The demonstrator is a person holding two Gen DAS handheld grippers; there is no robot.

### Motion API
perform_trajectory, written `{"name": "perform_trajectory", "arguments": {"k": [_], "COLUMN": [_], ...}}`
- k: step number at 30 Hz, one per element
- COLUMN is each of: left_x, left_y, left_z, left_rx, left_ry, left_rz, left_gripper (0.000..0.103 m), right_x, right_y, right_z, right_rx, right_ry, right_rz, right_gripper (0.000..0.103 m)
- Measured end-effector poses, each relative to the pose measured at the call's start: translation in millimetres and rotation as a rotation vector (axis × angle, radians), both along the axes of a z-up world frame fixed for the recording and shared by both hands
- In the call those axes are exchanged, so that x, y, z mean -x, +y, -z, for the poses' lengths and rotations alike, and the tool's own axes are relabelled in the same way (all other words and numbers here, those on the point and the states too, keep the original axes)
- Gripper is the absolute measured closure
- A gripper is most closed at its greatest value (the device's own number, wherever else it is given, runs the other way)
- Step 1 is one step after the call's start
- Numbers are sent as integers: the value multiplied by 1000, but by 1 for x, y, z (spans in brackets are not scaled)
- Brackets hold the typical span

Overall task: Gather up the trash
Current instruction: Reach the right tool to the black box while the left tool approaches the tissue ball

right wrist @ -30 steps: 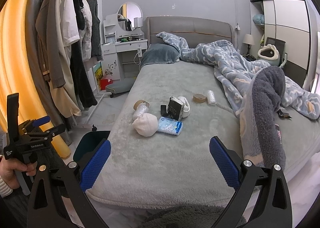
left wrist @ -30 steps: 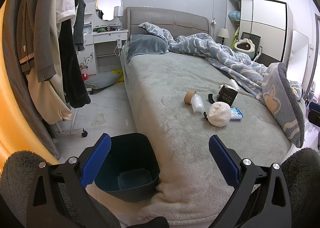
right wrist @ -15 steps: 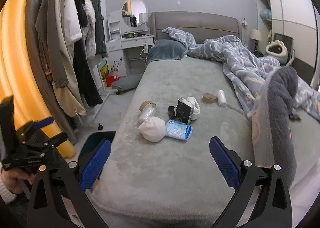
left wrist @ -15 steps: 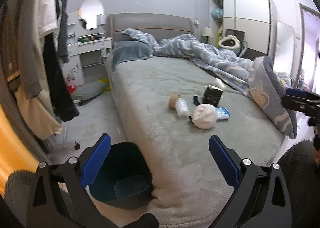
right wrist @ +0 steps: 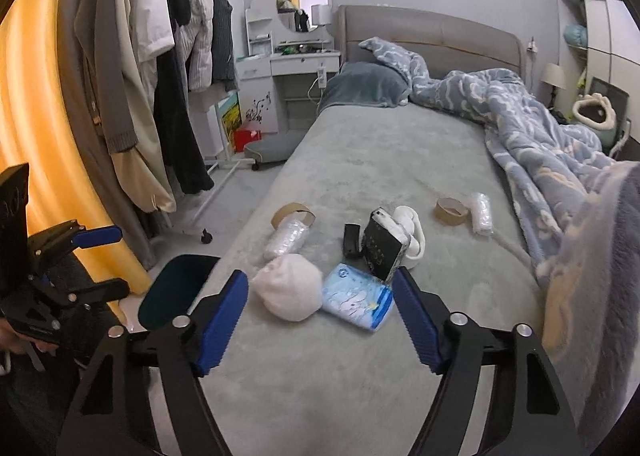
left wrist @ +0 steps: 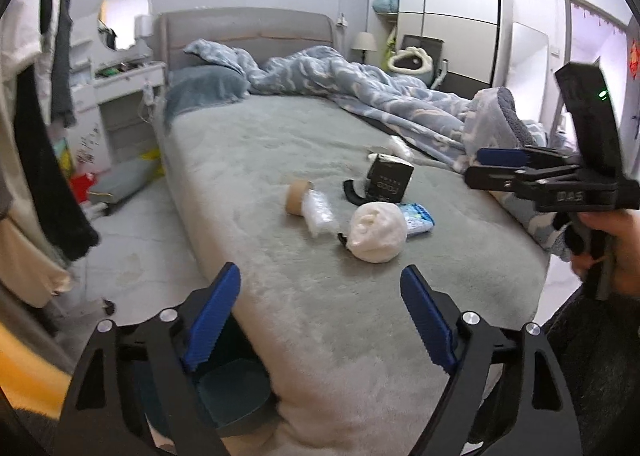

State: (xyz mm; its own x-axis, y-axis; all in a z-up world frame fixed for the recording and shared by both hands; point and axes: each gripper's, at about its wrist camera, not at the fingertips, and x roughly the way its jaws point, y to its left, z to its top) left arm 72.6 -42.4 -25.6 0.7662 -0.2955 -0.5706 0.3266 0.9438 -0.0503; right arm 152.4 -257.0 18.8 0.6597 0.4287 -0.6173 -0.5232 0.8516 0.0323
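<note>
Left wrist view: we held the left gripper (left wrist: 320,320) over the near edge of the grey plush-covered bed (left wrist: 256,159), its blue ribbed pads closing with nothing between them. The trash lay in a loose cluster at one o'clock from those jaws: a crumpled white ball of soft paper or cloth (left wrist: 377,232), a flat blue-and-white plastic packet (left wrist: 418,219) touching its far side, a clear crinkled plastic wrapper (left wrist: 318,211) beside a brown cardboard tape ring (left wrist: 297,196), and a black printed box (left wrist: 389,180) standing upright behind them. The dark teal plastic bin (left wrist: 232,392) sat on the floor at seven o'clock, just beside the bed's corner. At three o'clock our other hand (left wrist: 616,252) carried the second tool.

Right wrist view: the right gripper (right wrist: 320,316) was also closing, empty, with the white ball and the blue packet lying just beyond its tips at twelve o'clock, not yet touched. A second cardboard ring (right wrist: 451,211) and another clear wrapper (right wrist: 480,212) lay farther off at one o'clock, near the rumpled blue patterned blanket (right wrist: 532,143).

We judged this the approach, nothing collected yet. The next move called for lowering the right jaws around the ball, which looked light and compressible, and pinching gently; the slick packet would likely need an edge grip.
</note>
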Motion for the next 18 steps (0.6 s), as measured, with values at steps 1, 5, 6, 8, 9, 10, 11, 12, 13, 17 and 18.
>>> {"name": "perform_trajectory", "arguments": {"k": [1, 5, 6, 8, 9, 10, 11, 12, 13, 17, 18], "left_x": [-4, -23, -26, -32, -35, -40, -43, -47, -50, -71, -75], "left_y": [-1, -7, -10, -17, -21, -25, -28, -32, -34, -42, -43], "left_z": [2, 10, 12, 13, 14, 15, 17, 19, 21, 27, 28], "left_rx": [8, 61, 64, 63, 63, 66, 68, 72, 74, 101, 107], "left_ry": [8, 57, 59, 56, 53, 51, 52, 54, 55, 81, 85], "left_rz": [10, 74, 88, 119, 136, 155, 165, 179, 187, 212, 215], "left_gripper": [20, 24, 24, 24, 24, 24, 24, 24, 24, 28, 28], "right_x": [-5, -27, -31, -40, -45, -48, -53, -56, -61, -76, -81], "right_y": [-1, -3, -3, -4, -4, -4, -4, -5, -5, -11, -12], "right_z": [3, 16, 19, 22, 23, 24, 25, 26, 27, 32, 34], "right_rx": [4, 34, 42, 48, 50, 54, 58, 60, 66, 62, 66], "right_ry": [4, 21, 23, 26, 25, 22, 22, 23, 23, 28, 28], "right_rz": [-3, -28, -31, -40, -44, -47, -52, -57, -62, -64, -65], "right_gripper": [34, 42, 43, 47, 49, 49, 50, 51, 52, 54, 54]}}
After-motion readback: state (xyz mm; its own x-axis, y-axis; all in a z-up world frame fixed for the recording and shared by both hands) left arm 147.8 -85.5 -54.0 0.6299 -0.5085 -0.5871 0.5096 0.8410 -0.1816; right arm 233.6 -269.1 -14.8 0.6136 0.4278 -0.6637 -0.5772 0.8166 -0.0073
